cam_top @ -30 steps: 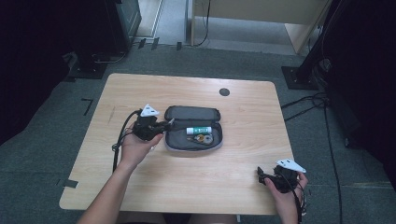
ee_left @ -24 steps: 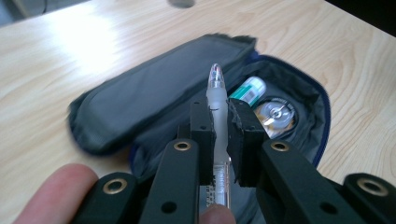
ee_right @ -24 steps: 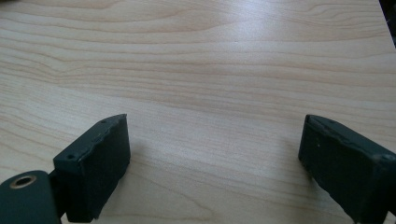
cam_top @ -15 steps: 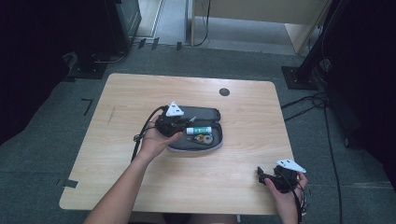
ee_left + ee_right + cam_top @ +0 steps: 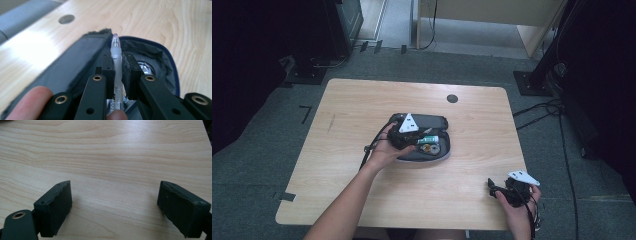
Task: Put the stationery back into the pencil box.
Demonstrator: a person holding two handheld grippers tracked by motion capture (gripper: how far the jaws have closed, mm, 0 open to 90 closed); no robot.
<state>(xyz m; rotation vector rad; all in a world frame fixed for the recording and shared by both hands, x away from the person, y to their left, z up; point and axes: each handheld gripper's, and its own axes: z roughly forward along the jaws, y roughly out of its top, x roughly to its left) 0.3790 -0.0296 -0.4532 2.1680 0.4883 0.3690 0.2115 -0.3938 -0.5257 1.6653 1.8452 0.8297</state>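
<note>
An open dark pencil case (image 5: 439,151) lies in the middle of the wooden table (image 5: 362,105), lid flipped back. Inside I see a green-and-white item (image 5: 430,139) and a round tape roll (image 5: 428,148). My left gripper (image 5: 404,134) is over the case's left half. In the left gripper view the left gripper (image 5: 117,65) is shut on a clear plastic pen (image 5: 116,53), tip pointing away over the case's lining (image 5: 152,53). My right gripper (image 5: 498,189) rests near the table's front right corner; in the right gripper view the right gripper (image 5: 113,205) stands wide open over bare wood.
A round cable hole (image 5: 452,98) sits near the table's far edge. Black stands (image 5: 532,80) and cables (image 5: 557,107) lie on the grey carpet around the table. A thumb (image 5: 30,100) shows beside the left gripper's jaws.
My left gripper has moved right from the case's left side to over the open case, holding the pen. The right gripper has stayed put.
</note>
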